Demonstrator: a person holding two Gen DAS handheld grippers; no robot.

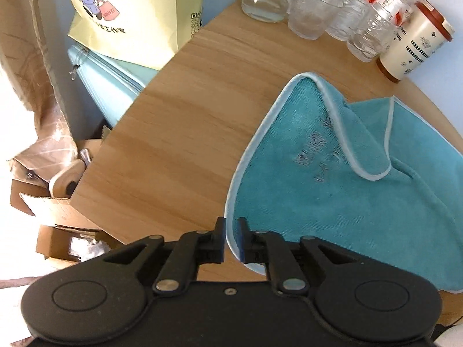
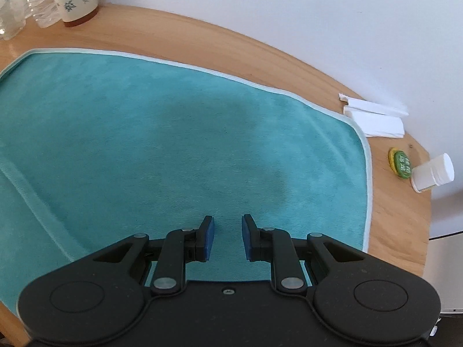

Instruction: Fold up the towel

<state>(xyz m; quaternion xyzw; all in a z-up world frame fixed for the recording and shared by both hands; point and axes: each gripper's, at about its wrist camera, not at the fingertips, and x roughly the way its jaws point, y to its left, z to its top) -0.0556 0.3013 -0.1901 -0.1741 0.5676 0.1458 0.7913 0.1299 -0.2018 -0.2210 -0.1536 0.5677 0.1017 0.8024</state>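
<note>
A teal towel (image 1: 332,190) with a pale hem lies on the wooden table (image 1: 188,121). Its far corner is flipped over onto itself, which leaves a loose fold (image 1: 373,141). My left gripper (image 1: 230,238) sits at the towel's left edge. Its jaws stand only narrowly apart, the hem runs through the gap, and a strip of wood shows beside it. In the right wrist view the towel (image 2: 173,133) spreads flat. My right gripper (image 2: 228,237) hovers open over the towel's near part with nothing between its fingers.
Clear bottles and glasses (image 1: 318,8) and a lidded paper cup (image 1: 411,40) stand at the table's far edge. A yellow paper bag (image 1: 130,14) and cardboard boxes (image 1: 52,211) lie off the left side. White folded paper (image 2: 373,118), a green cap (image 2: 400,163) and a white bottle (image 2: 431,173) lie right of the towel.
</note>
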